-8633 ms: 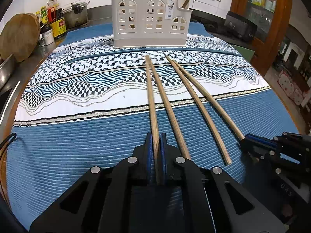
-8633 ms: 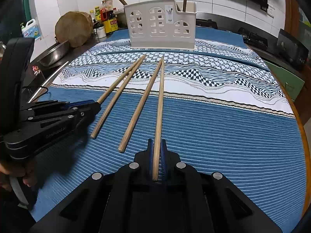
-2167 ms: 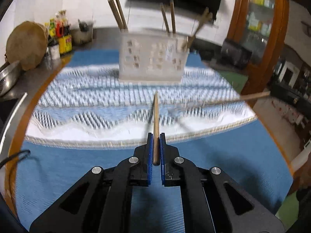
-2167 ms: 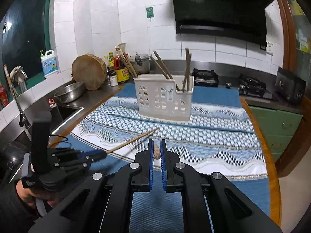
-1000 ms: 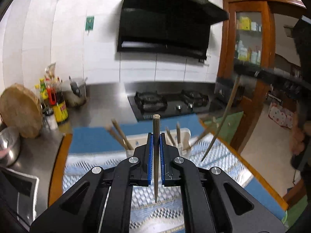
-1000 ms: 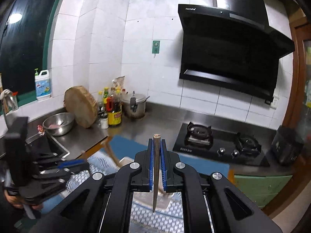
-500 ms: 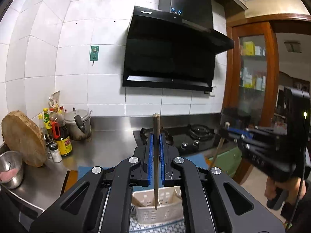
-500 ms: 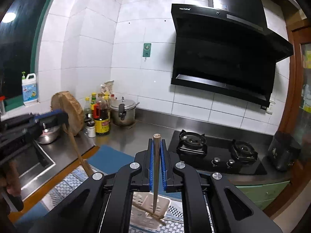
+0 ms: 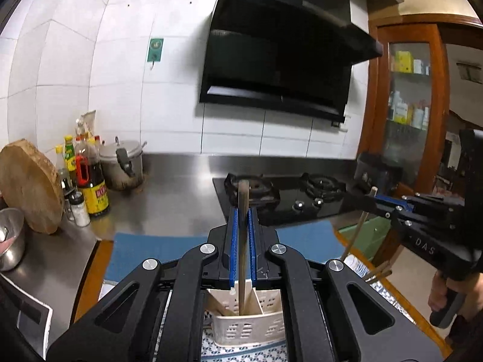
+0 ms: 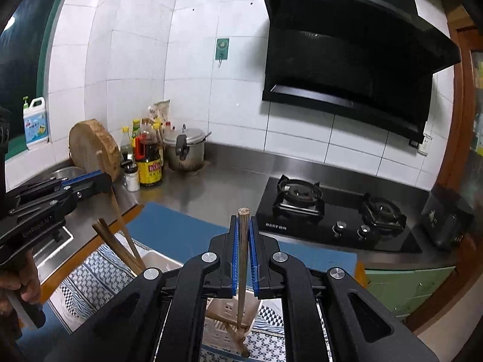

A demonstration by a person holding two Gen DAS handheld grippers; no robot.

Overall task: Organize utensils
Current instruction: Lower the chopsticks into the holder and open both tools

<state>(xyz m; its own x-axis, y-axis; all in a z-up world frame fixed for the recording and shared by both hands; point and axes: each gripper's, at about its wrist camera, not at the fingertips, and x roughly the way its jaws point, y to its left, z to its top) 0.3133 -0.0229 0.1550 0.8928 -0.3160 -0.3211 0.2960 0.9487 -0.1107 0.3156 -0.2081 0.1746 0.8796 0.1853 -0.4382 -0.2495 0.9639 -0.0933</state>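
Observation:
My left gripper (image 9: 243,211) is shut on a wooden chopstick (image 9: 242,259) held upright, its lower tip inside the white slotted utensil holder (image 9: 250,328) just below. My right gripper (image 10: 243,218) is shut on another upright chopstick (image 10: 242,271), whose lower end hangs over the holder (image 10: 225,328) among chopsticks lying in it. In the left wrist view the right gripper (image 9: 374,200) shows at the right with its chopstick (image 9: 359,226) slanting down. Seen from the right wrist, the left gripper (image 10: 101,178) is at the left with its chopstick (image 10: 119,214).
The holder stands on a blue patterned cloth (image 10: 90,268) over a table. Behind are a steel counter with a gas hob (image 10: 332,214), sauce bottles (image 10: 148,163), a pot (image 10: 184,147), a round wooden board (image 10: 92,147) and a steel bowl (image 9: 10,238). A person's hand (image 9: 443,298) grips the right tool.
Both grippers came down and forward over the holder with their chopsticks upright. The left chopstick's tip now reaches into the holder, and the right gripper has drawn closer beside it.

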